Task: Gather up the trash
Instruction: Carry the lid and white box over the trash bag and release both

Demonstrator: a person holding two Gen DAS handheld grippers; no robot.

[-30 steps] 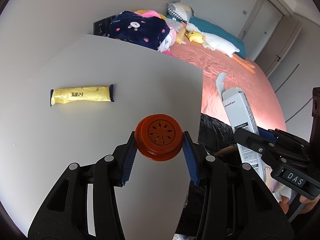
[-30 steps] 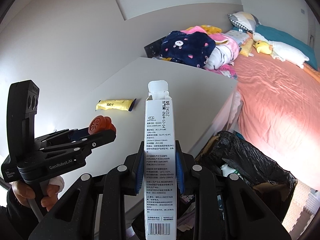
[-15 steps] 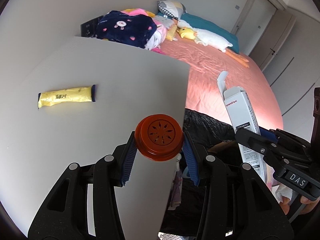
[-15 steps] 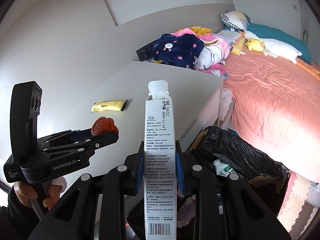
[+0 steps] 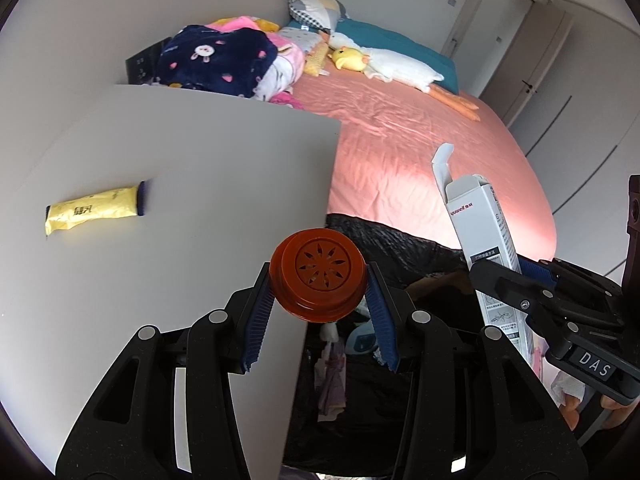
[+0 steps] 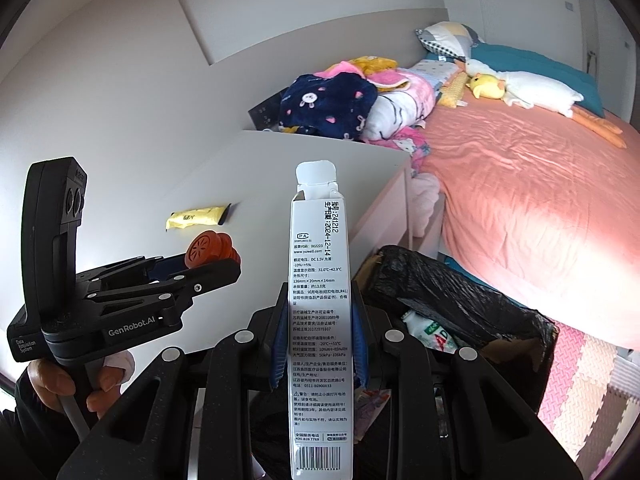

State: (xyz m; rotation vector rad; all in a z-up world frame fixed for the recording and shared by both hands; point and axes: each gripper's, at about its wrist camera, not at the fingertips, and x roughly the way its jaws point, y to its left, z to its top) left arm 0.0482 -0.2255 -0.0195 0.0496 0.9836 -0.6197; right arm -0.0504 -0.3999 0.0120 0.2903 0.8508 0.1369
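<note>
My left gripper (image 5: 319, 280) is shut on a round orange-brown cap (image 5: 318, 274) with a cut-out star pattern, held in the air over the table's right edge. My right gripper (image 6: 319, 312) is shut on a tall white carton (image 6: 320, 320) with its top flap open, held upright. The same carton (image 5: 486, 248) shows at the right of the left wrist view. A yellow wrapper (image 5: 94, 211) lies flat on the grey table (image 5: 160, 168). Beside the table stands a bin lined with a black bag (image 6: 460, 300), with trash inside.
A bed with a salmon sheet (image 6: 532, 184) runs along the right, with piled blankets (image 6: 344, 104) and a duck plush (image 6: 520, 88). Foam floor mats (image 6: 592, 392) lie beyond the bin. A hand (image 6: 60, 388) grips the left gripper's handle.
Both grippers have shifted rightwards off the table toward the black bag, each keeping its hold. The table edge and wrapper slid left in both views and more of the bin's inside shows.
</note>
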